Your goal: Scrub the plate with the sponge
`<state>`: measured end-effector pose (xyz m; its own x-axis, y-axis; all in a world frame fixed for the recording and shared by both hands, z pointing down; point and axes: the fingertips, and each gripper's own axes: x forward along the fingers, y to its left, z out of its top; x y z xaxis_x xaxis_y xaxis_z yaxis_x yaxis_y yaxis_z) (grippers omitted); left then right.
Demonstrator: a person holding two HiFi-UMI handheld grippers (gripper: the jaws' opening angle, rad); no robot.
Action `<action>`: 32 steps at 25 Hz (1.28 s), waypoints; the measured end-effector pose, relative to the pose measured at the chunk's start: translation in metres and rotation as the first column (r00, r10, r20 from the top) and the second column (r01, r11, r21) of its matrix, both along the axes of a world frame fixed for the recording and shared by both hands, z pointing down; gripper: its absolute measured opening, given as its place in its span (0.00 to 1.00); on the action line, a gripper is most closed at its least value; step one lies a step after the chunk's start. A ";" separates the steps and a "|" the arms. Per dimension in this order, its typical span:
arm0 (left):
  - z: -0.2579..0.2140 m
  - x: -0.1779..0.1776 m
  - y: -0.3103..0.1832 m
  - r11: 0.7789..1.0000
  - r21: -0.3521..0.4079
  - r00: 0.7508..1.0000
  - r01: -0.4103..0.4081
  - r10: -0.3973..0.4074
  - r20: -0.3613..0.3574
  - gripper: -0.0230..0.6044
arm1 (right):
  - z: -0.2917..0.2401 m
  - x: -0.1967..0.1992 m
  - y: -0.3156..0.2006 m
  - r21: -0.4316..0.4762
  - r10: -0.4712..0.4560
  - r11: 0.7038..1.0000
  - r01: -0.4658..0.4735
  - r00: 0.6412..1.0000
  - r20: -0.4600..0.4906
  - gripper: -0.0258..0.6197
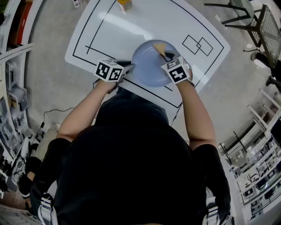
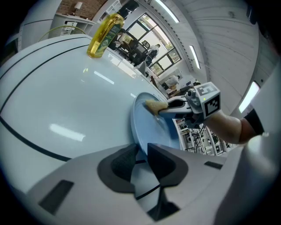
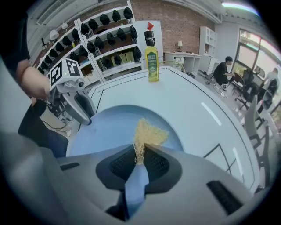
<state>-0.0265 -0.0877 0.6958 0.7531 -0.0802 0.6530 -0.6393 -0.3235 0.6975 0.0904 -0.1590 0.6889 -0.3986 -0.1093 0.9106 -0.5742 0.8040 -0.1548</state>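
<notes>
A pale blue plate (image 1: 147,63) lies on the white table (image 1: 131,30) near its front edge. My left gripper (image 1: 128,67) is shut on the plate's left rim (image 2: 137,132), holding it. My right gripper (image 1: 166,56) is shut on a thin yellow sponge (image 1: 160,47), which rests on the plate's far right part. In the right gripper view the sponge (image 3: 147,134) sticks out from between the jaws over the plate (image 3: 109,127). The left gripper view shows the sponge (image 2: 153,105) pressed on the plate by the right gripper (image 2: 163,109).
A yellow soap bottle (image 3: 152,61) stands at the table's far edge (image 1: 125,4). Black outlines are drawn on the table, with two small squares (image 1: 197,45) right of the plate. Chairs (image 1: 254,22) stand at the far right; shelves line both sides.
</notes>
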 end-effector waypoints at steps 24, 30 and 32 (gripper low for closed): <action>-0.002 0.005 -0.011 0.999 0.039 0.999 0.017 -0.018 0.027 0.12 | -0.003 0.059 0.103 -0.270 -0.148 0.959 0.083 0.962 -0.231 0.11; -0.002 0.003 -0.011 0.999 0.045 0.999 0.023 -0.025 0.033 0.11 | -0.004 0.049 0.141 -0.346 -0.169 0.934 0.091 0.964 -0.203 0.11; -0.003 0.003 -0.012 0.998 0.052 0.999 0.026 -0.028 0.032 0.11 | -0.003 0.044 0.153 -0.365 -0.174 0.926 0.095 0.966 -0.189 0.11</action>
<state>-0.0231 -0.0997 0.6929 0.7288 -0.1345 0.6714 -0.6703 -0.3408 0.6592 0.1348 -0.0061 0.6855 -0.1781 0.2727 0.9455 -0.5153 0.7927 -0.3257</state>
